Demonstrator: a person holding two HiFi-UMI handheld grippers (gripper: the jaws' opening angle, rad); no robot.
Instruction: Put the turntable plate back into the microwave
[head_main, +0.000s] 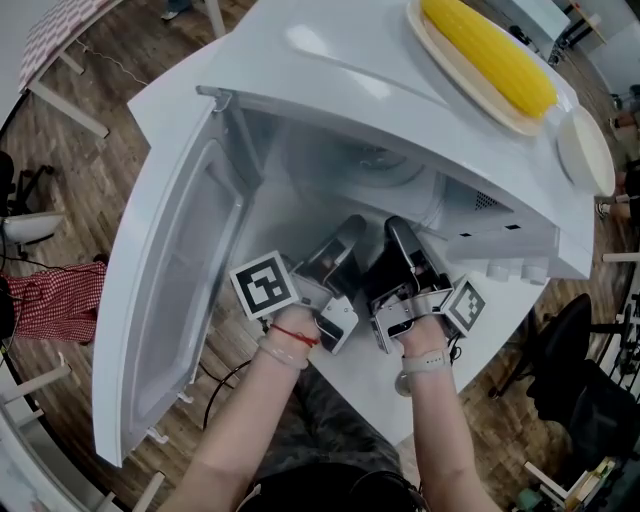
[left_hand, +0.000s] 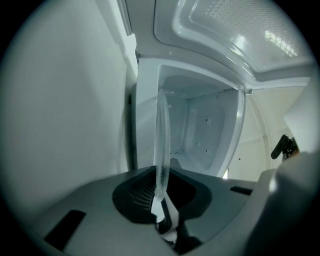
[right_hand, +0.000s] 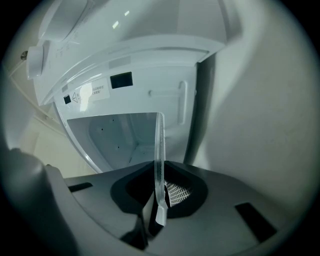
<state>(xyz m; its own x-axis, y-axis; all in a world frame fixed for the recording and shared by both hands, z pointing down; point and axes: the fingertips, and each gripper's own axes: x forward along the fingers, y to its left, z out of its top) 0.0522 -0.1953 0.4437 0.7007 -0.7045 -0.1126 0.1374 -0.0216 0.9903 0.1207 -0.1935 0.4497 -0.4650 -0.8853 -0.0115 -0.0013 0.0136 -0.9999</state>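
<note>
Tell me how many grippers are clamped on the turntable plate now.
2: the left gripper and the right gripper, each shut on the edge of the turntable plate. Neither is hidden.

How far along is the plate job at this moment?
Done: the microwave door is open. In hand: the left claw and right claw are each shut on the glass turntable plate by its rim, holding it at the cavity. Left: set it down inside and release.
</note>
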